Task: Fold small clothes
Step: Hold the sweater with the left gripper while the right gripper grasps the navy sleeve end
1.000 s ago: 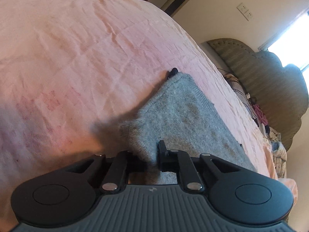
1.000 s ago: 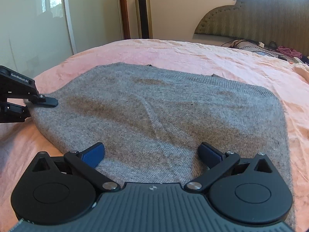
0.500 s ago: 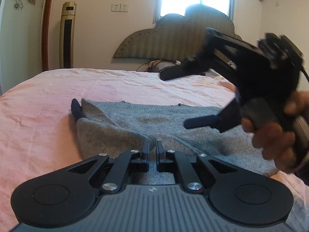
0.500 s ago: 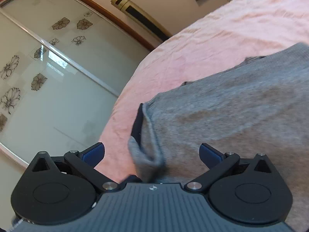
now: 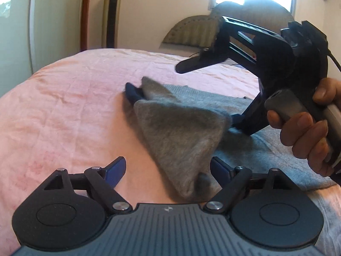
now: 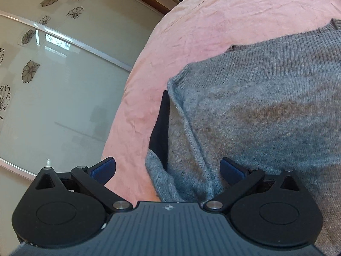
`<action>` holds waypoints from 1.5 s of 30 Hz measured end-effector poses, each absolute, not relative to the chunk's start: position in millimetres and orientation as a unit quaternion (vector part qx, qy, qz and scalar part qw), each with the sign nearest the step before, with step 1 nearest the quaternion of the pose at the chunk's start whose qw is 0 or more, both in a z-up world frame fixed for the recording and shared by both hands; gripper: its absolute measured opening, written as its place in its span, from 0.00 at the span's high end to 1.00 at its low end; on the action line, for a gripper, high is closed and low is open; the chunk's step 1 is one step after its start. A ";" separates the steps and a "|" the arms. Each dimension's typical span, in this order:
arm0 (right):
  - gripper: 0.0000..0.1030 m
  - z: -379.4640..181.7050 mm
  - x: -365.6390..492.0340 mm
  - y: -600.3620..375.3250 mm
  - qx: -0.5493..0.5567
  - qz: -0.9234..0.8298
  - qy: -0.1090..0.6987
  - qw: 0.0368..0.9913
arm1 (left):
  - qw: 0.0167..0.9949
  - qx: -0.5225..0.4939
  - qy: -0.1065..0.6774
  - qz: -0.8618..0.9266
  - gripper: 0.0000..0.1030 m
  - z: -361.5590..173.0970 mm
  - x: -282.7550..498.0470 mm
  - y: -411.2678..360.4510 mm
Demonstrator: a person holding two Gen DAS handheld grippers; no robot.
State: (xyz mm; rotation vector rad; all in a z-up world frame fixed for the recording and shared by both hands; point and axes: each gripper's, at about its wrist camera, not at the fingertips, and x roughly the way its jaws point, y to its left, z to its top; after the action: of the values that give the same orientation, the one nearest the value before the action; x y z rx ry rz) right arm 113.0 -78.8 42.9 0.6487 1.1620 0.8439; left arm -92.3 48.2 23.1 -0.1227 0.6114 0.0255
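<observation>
A grey knitted garment point(image 5: 181, 132) lies on the pink bedsheet point(image 5: 64, 111), with one corner folded over into a triangle and a dark blue piece point(image 5: 131, 92) at its far edge. My left gripper point(image 5: 168, 168) is open, its blue pads either side of the folded corner's tip. My right gripper point(image 5: 213, 85) is open above the garment in the left wrist view, held by a hand point(image 5: 307, 125). In the right wrist view the right gripper point(image 6: 168, 168) is open over the garment's point(image 6: 266, 115) edge, beside the dark blue piece point(image 6: 161, 128).
The bed's rounded edge drops off to the left point(image 6: 132, 98). A glass wardrobe door with flower prints point(image 6: 42, 74) stands beyond it. A padded headboard point(image 5: 191, 29) and a tower fan point(image 5: 110, 12) stand at the far wall.
My left gripper was shut on the garment corner and has opened, letting it go. The corner now lies folded over. My right gripper stays open over the garment.
</observation>
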 end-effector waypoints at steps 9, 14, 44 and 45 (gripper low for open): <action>0.00 88.2 92.9 -64.5 0.328 0.484 0.508 0.633 | 0.937 -0.101 0.333 0.041 0.16 15.6 -70.1 57.1; 0.00 72.6 105.5 -79.3 0.347 0.422 0.520 0.657 | 0.907 -0.281 0.312 0.039 0.17 10.4 -71.8 109.8; 0.80 51.5 170.8 -106.6 0.212 0.373 0.508 0.747 | 0.956 0.198 0.195 -0.096 0.95 30.5 -83.5 -65.4; 0.81 59.4 169.7 -116.1 0.200 0.376 0.496 0.757 | 0.955 0.204 0.187 -0.110 0.95 35.3 -84.1 -74.7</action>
State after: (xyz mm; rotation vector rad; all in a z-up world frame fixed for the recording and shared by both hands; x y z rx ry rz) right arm 169.7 -116.1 59.4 0.4351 1.0808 0.8206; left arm -84.1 -74.7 35.3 0.4152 0.3789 -0.2226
